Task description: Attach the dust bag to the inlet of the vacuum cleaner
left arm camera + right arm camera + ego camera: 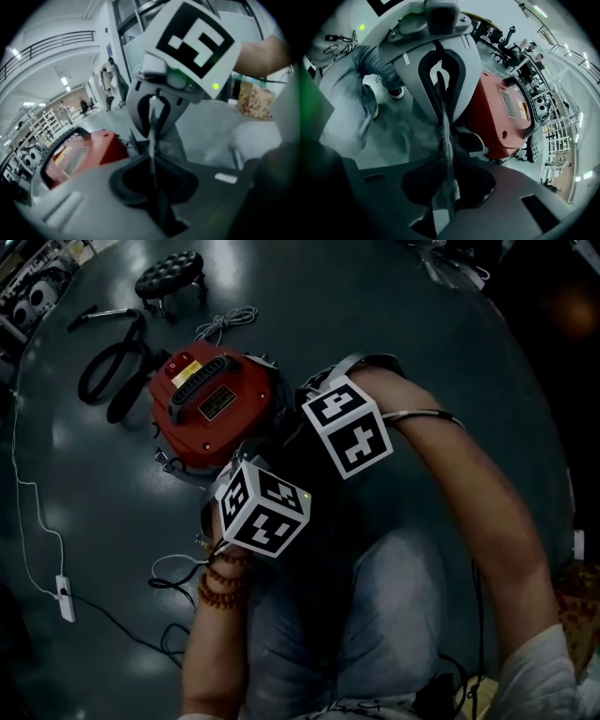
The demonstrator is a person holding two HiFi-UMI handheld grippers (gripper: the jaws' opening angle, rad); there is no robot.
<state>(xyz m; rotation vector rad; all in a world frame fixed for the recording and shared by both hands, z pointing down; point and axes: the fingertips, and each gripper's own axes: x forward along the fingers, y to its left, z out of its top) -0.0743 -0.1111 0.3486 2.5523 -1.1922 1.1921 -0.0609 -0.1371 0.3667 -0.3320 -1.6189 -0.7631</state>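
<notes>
The red vacuum cleaner (211,409) stands on the dark floor, its black handle on top. It also shows in the left gripper view (89,150) and the right gripper view (501,117). Both grippers meet just right of it, nose to nose; in the head view only their marker cubes show, left (262,507) and right (347,426). A thin grey dust bag (151,140), seen edge-on, runs between them. My left gripper (157,187) is shut on one edge of it. My right gripper (445,187) is shut on the dark edge of the bag (443,126) opposite. The vacuum's inlet is hidden.
A black hose (112,371) curls on the floor left of the vacuum, with a round black caster base (171,276) behind it. A white cable with a small box (66,596) trails at far left. The person's jeans-clad legs (375,615) fill the lower middle.
</notes>
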